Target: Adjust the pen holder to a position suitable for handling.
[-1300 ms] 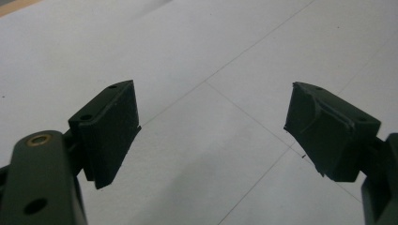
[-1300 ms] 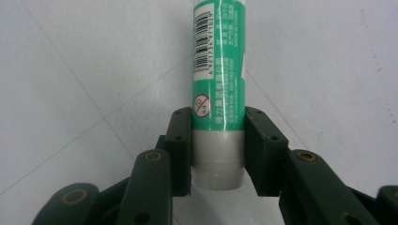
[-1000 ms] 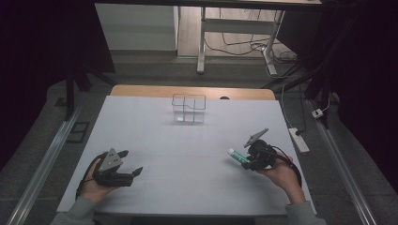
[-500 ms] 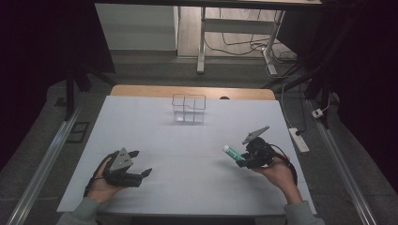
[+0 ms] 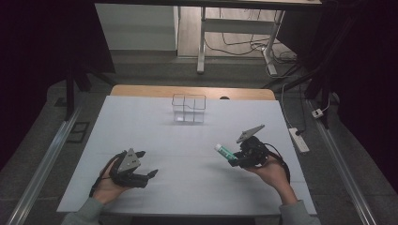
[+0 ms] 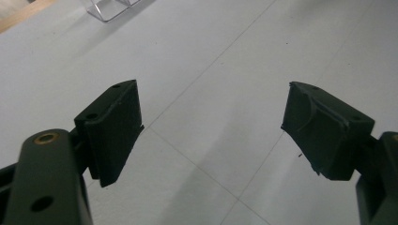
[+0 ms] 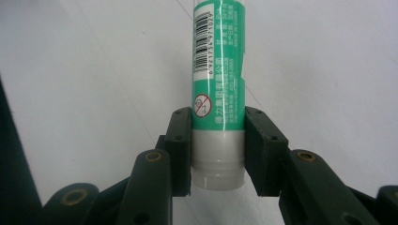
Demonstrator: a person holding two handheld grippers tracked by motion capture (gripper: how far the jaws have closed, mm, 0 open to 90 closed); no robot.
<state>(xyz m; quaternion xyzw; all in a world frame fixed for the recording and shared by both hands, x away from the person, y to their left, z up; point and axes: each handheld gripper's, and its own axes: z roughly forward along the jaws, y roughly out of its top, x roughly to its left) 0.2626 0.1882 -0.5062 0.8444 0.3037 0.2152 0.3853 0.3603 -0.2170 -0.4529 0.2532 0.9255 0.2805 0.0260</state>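
Glue stick [image 7: 218, 89] is pinched by the right tongs [image 7: 218, 150], well in front of the clear box [image 5: 188, 108]. Left tongs [image 6: 211, 131] are spread over the bench [image 5: 187, 187].

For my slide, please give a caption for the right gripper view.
Right claw shut on a green glue stick above the white table.

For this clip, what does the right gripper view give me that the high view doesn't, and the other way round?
Right gripper view: the barcode and print on the green glue stick, and both pads pressing its sides just above the grey base. High view: the left gripper with jaws apart and nothing between them, the clear divided box at the table's far edge, and both hands. Shared: the right gripper shut on the stick over the white table.
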